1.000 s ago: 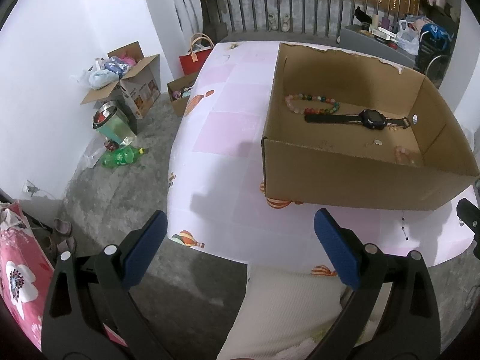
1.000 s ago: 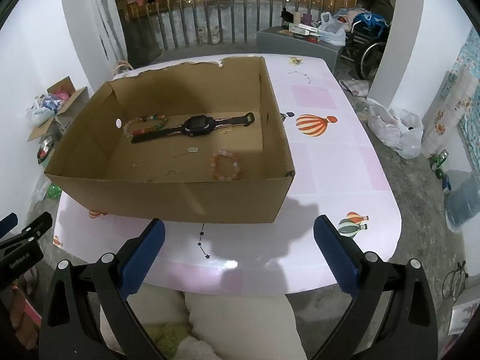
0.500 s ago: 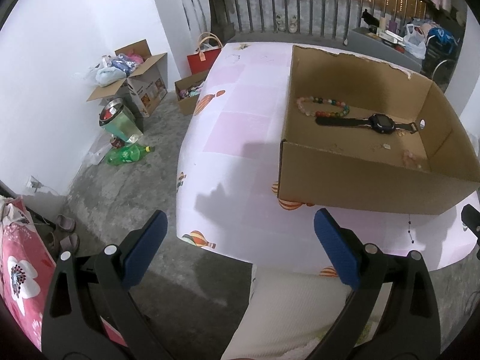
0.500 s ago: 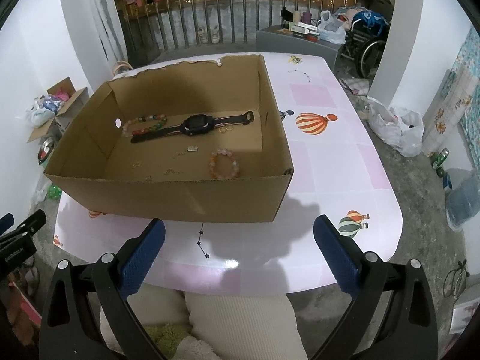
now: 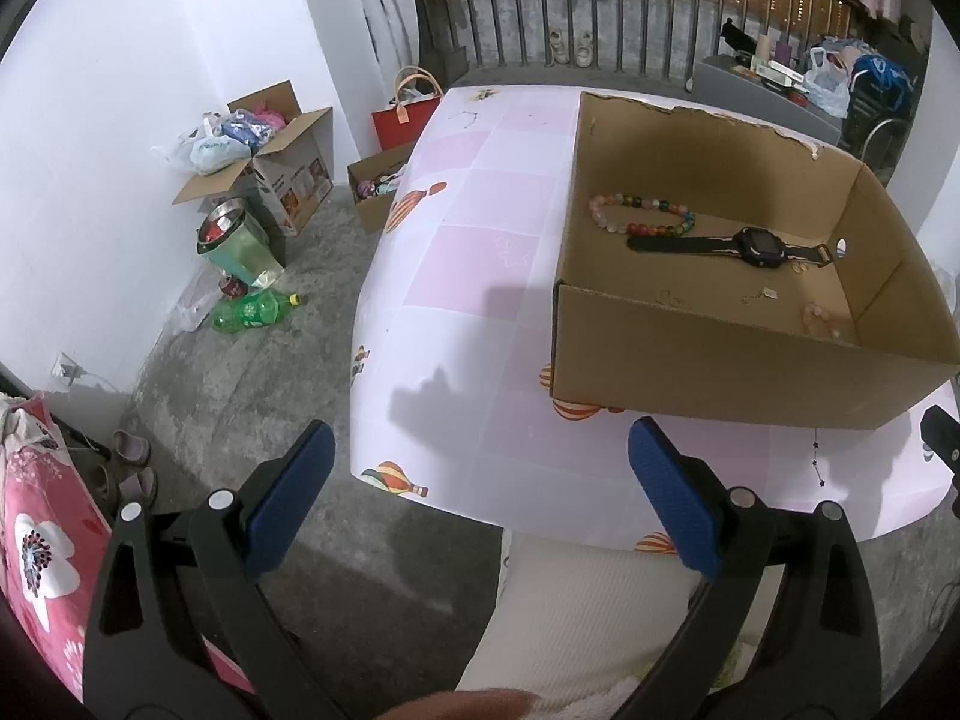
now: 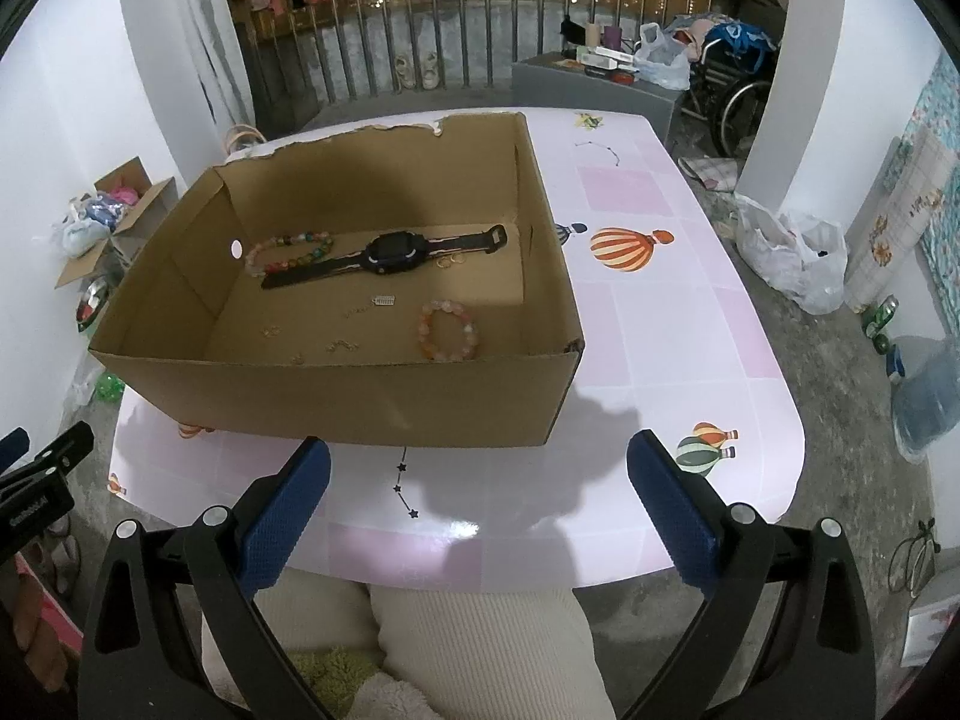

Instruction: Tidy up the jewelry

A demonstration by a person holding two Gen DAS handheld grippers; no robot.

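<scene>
The left gripper (image 5: 477, 489) and right gripper (image 6: 477, 495) both have their jaws released and empty, held short of the tabletop (image 6: 678, 324). At 12 o'clock, the cardboard box (image 6: 336, 396) already holds the smartwatch (image 6: 393, 252), two bead bracelets and small trinkets. Nothing is left outside; the task appears near complete.

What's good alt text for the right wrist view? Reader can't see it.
An open cardboard box on a pink balloon-print table holds a black watch, a multicoloured bead string and a pink bead bracelet. The right tool is open and empty near the table's front edge.
</scene>
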